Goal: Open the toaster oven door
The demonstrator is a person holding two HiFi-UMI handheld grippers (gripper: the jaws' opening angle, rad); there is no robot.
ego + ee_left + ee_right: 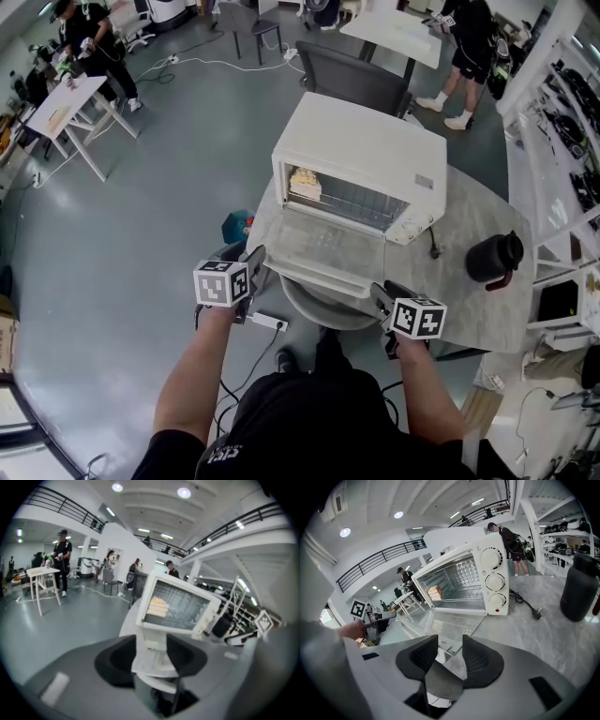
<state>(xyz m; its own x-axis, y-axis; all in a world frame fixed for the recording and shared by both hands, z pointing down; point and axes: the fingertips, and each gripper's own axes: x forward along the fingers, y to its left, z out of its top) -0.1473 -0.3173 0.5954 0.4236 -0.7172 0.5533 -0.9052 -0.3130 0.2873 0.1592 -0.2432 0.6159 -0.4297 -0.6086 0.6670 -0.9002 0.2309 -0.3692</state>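
The white toaster oven (pixel 361 150) stands on a grey marble table (pixel 469 220). Its glass door (pixel 323 248) lies folded down flat toward me, and a piece of bread (pixel 305 183) rests on the rack inside. My left gripper (pixel 251 267) hovers by the door's front left corner, jaws apart. In the left gripper view the oven (pixel 180 604) and its door (pixel 152 656) show beyond the open left gripper (pixel 151 656). My right gripper (pixel 380 298) sits off the door's front right corner, open and holding nothing. The right gripper view shows the right gripper (pixel 450 653) just short of the door (pixel 450 623).
A black jug (pixel 492 255) stands on the table right of the oven, with the oven's cord and plug (pixel 433 246) lying between them. A dark chair (pixel 352 80) is behind the table. A power strip (pixel 267 322) lies on the floor. People stand at tables in the background.
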